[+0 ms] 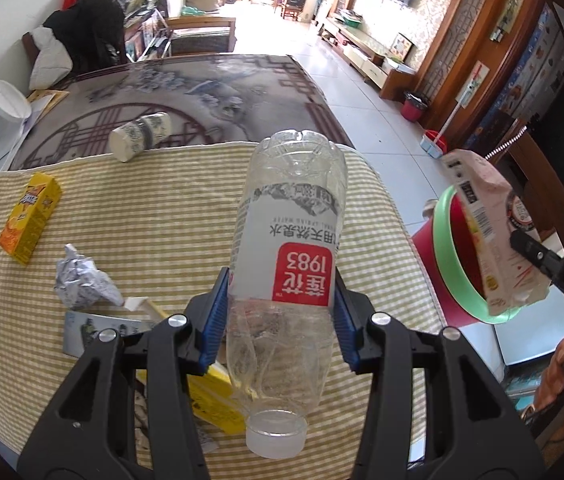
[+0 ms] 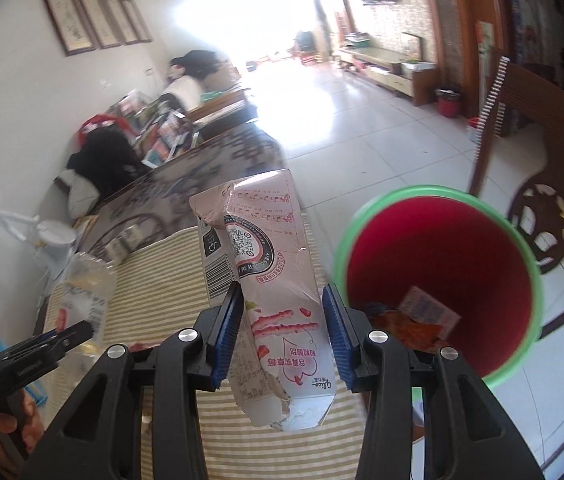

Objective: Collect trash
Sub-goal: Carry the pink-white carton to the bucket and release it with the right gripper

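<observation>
While the red bin (image 2: 438, 280) already holds some trash, left hand-held gripper (image 1: 282, 312) clamps an empty bottle (image 1: 286, 248), right hand-held gripper (image 2: 282, 332) clamps a torn carton (image 2: 274, 300) near the bin; yellow box (image 1: 30, 216), crumpled paper (image 1: 82, 280), cup (image 1: 140, 134) remain on the surface (image 1: 162, 200).

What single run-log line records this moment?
left gripper: holds bottle | right gripper: holds carton | bin: beside table
</observation>
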The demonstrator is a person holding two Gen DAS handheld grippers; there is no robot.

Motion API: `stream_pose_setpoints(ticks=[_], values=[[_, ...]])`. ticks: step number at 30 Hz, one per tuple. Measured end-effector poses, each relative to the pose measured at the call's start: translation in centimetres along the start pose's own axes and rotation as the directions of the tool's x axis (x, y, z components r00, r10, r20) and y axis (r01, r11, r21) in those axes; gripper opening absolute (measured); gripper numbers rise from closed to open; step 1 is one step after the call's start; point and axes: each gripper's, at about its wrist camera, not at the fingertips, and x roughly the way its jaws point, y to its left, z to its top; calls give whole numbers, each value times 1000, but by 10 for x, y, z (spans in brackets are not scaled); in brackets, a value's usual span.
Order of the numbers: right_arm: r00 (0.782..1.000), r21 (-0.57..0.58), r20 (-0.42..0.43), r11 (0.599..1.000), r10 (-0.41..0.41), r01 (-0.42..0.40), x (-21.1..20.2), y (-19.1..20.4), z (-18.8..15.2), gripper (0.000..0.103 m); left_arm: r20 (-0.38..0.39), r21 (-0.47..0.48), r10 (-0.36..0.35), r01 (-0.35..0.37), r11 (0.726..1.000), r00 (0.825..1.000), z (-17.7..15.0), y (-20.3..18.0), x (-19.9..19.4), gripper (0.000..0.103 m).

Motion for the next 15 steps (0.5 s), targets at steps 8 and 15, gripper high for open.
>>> stream_pose_setpoints(ticks=[8, 15], values=[[990, 106, -4, 985, -140, 139, -5, -61, 3, 40, -15, 45, -10, 11, 999, 1000, 6, -25, 11, 45], [981, 138, -14, 972, -191, 191, 1, -86, 10, 40, -33, 89, -36, 39, 995, 999, 10, -54, 22, 45]])
